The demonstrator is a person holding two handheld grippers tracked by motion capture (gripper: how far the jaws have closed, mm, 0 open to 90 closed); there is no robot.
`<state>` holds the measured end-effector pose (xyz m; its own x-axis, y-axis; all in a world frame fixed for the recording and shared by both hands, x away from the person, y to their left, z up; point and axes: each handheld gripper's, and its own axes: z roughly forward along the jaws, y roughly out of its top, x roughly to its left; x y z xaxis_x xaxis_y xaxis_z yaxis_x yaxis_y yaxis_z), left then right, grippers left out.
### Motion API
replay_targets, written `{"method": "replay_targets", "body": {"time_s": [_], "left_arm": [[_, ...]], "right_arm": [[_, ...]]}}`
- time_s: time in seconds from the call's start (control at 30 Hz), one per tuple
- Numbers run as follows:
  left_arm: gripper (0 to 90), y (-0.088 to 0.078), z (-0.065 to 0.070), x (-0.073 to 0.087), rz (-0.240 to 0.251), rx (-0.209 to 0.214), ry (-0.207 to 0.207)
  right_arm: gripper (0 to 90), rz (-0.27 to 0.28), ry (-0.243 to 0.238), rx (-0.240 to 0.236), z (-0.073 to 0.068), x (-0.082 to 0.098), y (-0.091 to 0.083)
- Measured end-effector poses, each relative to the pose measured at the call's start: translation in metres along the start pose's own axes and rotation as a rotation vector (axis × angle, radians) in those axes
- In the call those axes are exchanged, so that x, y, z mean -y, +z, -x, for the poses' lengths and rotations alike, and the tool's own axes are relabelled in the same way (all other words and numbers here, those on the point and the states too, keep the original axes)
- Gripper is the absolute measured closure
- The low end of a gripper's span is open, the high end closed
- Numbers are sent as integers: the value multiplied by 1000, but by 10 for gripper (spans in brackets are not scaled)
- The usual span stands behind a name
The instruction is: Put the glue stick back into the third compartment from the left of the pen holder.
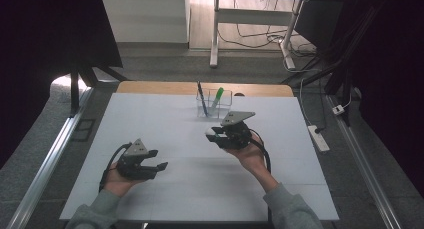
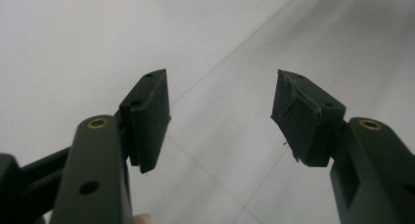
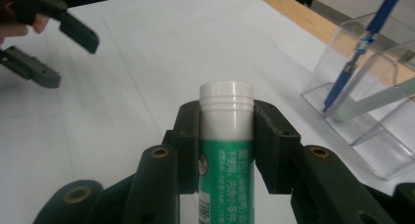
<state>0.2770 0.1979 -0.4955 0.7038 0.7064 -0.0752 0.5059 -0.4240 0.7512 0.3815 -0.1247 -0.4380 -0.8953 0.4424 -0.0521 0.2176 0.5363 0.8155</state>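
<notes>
Glue stick [image 3: 226,150] sits clamped in right gripper [image 3: 226,136], near the clear holder [image 3: 372,87]; left gripper [image 2: 220,111], farther from it, gapes empty.

A clear holder [image 1: 214,107] stands near the far edge of the white table [image 1: 150,114], with a blue pen [image 1: 201,96] and a green marker [image 1: 217,98] leaning inside it.

Between the right gripper's [image 3: 227,136] black fingers [image 3: 188,145] sits a green glue stick [image 3: 226,155] with a white cap, beyond them a clear holder [image 3: 372,136] with a blue pen [image 3: 362,48], on a white counter [image 3: 122,87] edged in light wood.
</notes>
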Motion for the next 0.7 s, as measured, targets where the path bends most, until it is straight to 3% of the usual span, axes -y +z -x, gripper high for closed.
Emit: {"method": "replay_targets", "body": {"time_s": [0.37,0.7], "left_arm": [[350,-6,-6,19,17,-46,-38],[324,-8,-12,28,11,-52,-71]], "right_arm": [[650,41,28,80,19,-17,-3],[650,83,94,144,44,-29,5]]}}
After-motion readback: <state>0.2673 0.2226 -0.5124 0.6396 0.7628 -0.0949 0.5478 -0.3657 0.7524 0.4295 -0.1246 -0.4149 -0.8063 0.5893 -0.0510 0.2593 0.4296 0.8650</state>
